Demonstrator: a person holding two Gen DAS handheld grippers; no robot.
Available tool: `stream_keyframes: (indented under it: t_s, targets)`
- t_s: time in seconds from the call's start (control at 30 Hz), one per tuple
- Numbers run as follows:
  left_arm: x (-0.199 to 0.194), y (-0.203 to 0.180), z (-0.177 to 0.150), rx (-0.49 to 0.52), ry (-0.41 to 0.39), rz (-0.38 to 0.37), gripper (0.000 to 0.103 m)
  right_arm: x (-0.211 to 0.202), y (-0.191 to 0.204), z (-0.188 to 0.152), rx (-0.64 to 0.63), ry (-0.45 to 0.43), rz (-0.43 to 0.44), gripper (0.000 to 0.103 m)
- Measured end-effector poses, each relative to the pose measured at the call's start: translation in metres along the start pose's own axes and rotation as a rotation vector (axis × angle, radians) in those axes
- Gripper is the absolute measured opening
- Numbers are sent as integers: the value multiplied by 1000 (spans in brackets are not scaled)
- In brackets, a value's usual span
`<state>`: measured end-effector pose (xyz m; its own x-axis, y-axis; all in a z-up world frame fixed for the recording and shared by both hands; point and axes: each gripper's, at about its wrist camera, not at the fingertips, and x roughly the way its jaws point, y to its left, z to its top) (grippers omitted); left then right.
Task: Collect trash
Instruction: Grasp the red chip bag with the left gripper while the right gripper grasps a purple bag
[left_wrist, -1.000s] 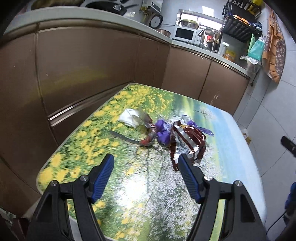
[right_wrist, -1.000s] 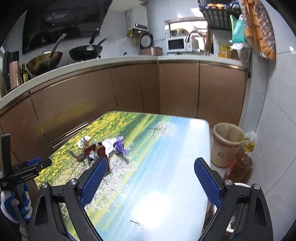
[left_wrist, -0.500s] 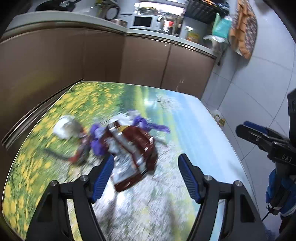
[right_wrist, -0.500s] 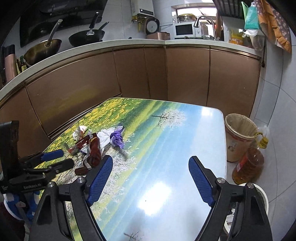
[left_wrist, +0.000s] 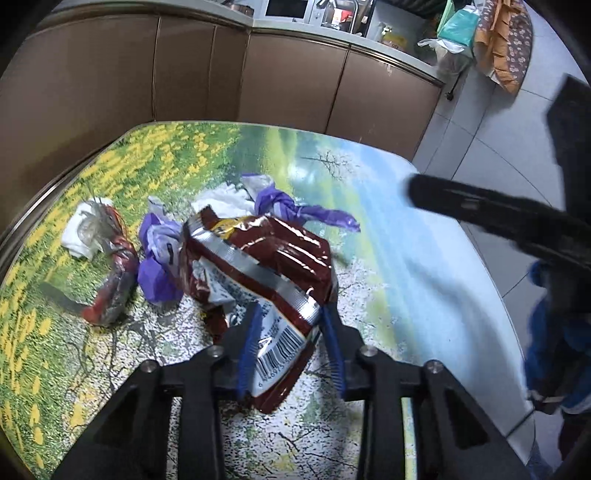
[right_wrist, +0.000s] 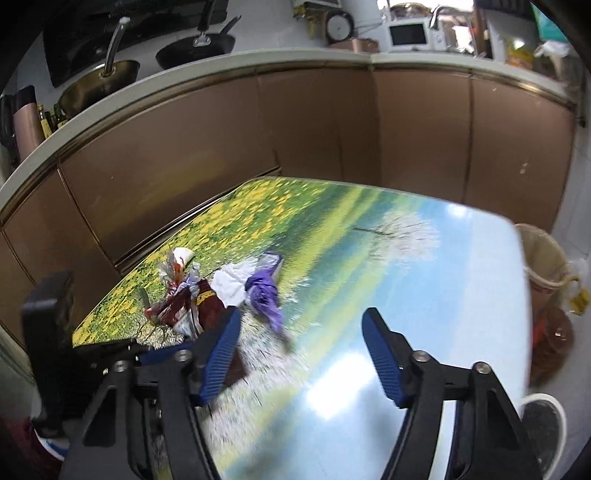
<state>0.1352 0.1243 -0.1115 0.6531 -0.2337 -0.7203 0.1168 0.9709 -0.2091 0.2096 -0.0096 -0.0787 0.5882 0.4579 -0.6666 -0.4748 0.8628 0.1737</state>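
My left gripper (left_wrist: 291, 347) is shut on a crumpled dark red snack bag (left_wrist: 258, 258) with a silver band and a barcode, on the flower-print table (left_wrist: 406, 280). Beside the bag lie a purple plastic wrapper (left_wrist: 159, 273), a small red wrapper (left_wrist: 110, 291), white crumpled paper (left_wrist: 81, 232) and a purple twisted strip (left_wrist: 295, 210). My right gripper (right_wrist: 299, 354) is open and empty above the table, right of the trash pile. In its view the red bag (right_wrist: 207, 314), white paper (right_wrist: 231, 282) and purple wrapper (right_wrist: 264, 295) show, with the left gripper (right_wrist: 159, 354) at lower left.
A woven waste basket (right_wrist: 543, 258) stands on the floor past the table's right edge, with an oil bottle (right_wrist: 554, 332) next to it. Brown cabinets (right_wrist: 295, 147) wrap the table's far and left sides. The right gripper's body (left_wrist: 498, 214) crosses the left wrist view at right.
My left gripper moved forward onto the red snack bag and closed on it. My right gripper moved closer to the table and the trash pile, still open.
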Motion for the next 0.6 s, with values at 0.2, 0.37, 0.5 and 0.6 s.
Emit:
stream_keyframes:
  t_s: [0.2,0.37,0.5,0.6]
  targets:
    - [1,3,-1,-16,6,-46,26,52,1,4,15,82,61,50]
    - [2,7,-1,-38,8,-77,24,72,1,4,28,109,93,38]
    - [2,6,-2,-36,8,-82,24,81,5,6,14,122,105,21]
    - [3,7,-1,-36,6,-82,23,83,8,5,-3,128,112,11]
